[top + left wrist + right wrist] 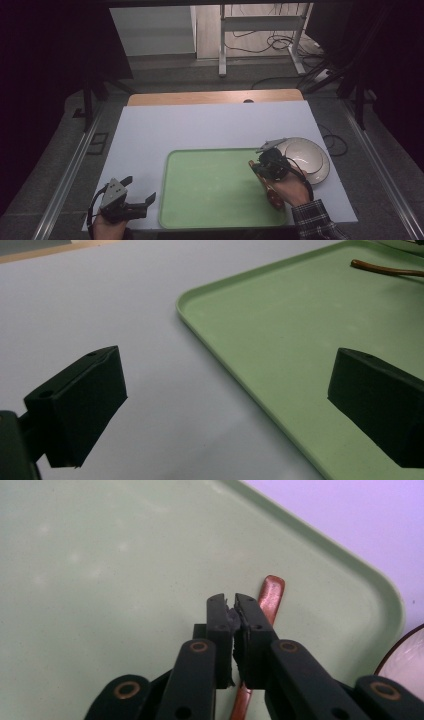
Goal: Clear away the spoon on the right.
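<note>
A slim brown wooden utensil, only its flat-ended handle (pixel 270 600) plainly seen, lies on the pale green rectangular plastic tray (pixel 210 190) near the tray's right edge; what its other end is cannot be made out. The right gripper (pixel 232 611) hangs directly over it with its black jaws pressed together, the handle passing beneath them rather than between them, so the jaws grip nothing. In the high view this right gripper (pixel 264 169) sits at the tray's right side, held by a hand in a plaid sleeve (pixel 316 220). Just beyond the tray's right edge rests a round white ceramic bowl (pixel 310 157) on the white table surface (pixel 200 127). The left gripper (pixel 139 199) sits well apart at the table's near left corner, its jaws spread wide with nothing between them.
</note>
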